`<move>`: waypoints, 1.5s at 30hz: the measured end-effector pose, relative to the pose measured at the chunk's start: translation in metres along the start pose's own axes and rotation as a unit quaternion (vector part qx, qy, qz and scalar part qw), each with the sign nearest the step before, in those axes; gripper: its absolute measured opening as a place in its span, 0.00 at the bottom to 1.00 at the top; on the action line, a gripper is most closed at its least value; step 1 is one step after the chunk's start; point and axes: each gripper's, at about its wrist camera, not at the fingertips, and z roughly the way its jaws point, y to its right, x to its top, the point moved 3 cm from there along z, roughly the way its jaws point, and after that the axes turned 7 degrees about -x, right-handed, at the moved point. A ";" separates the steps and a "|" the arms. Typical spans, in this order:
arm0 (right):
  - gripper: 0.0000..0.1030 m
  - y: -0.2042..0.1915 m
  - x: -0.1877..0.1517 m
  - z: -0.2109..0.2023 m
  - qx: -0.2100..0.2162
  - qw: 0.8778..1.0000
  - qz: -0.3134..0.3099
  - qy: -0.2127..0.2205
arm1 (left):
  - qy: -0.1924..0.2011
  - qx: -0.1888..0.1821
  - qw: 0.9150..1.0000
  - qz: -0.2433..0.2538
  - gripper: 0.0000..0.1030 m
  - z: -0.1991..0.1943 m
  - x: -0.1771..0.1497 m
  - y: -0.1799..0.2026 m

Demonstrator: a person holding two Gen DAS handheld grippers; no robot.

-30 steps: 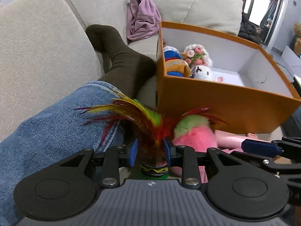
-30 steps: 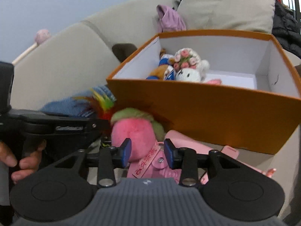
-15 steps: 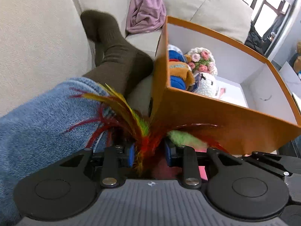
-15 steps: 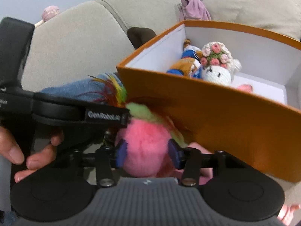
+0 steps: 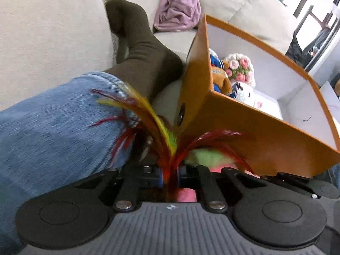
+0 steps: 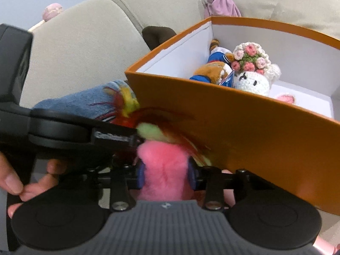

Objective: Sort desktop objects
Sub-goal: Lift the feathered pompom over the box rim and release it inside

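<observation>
Orange box [image 6: 244, 127] sits on sofa [image 5: 42, 31], near wall just ahead of both my grippers, open top above them — both toys must go up and over that rim. Left gripper [image 5: 170, 175] closing on feather toy [image 5: 167, 140], quills pinched between pads, plumes fanning upward toward box corner. Right gripper [image 6: 165, 175] closing around pink plush [image 6: 163, 165], pads pressing its sides; plush low against box front.

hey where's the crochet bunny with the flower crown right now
In the right wrist view, the crochet bunny lies inside the orange box, upper right, just right of the brown plush doll.
</observation>
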 end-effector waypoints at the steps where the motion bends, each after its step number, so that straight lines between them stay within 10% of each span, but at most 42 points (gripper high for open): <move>1: 0.31 0.001 0.001 -0.002 -0.002 1.000 0.001 0.004 | 0.002 -0.001 1.000 -0.002 0.10 -0.006 -0.002 -0.001; 5: 0.00 -0.001 0.001 -0.021 -0.012 0.999 -0.012 0.029 | 0.018 0.001 1.000 0.003 0.10 -0.030 -0.008 0.002; 17: 0.00 0.004 0.002 -0.065 0.000 0.998 0.020 0.055 | 0.075 0.002 0.997 0.004 0.10 -0.084 0.001 0.009; 29: 0.00 0.015 0.057 -0.139 -0.001 0.985 0.028 0.168 | 0.112 -0.078 0.987 0.086 0.10 -0.115 0.057 0.068; 36: 0.00 0.039 0.092 -0.138 -0.036 0.979 0.037 0.199 | 0.125 -0.090 0.980 0.122 0.10 -0.086 0.097 0.099; 45: 0.00 0.077 0.084 -0.078 -0.063 0.986 0.073 0.137 | 0.095 -0.053 0.985 0.137 0.10 -0.024 0.083 0.081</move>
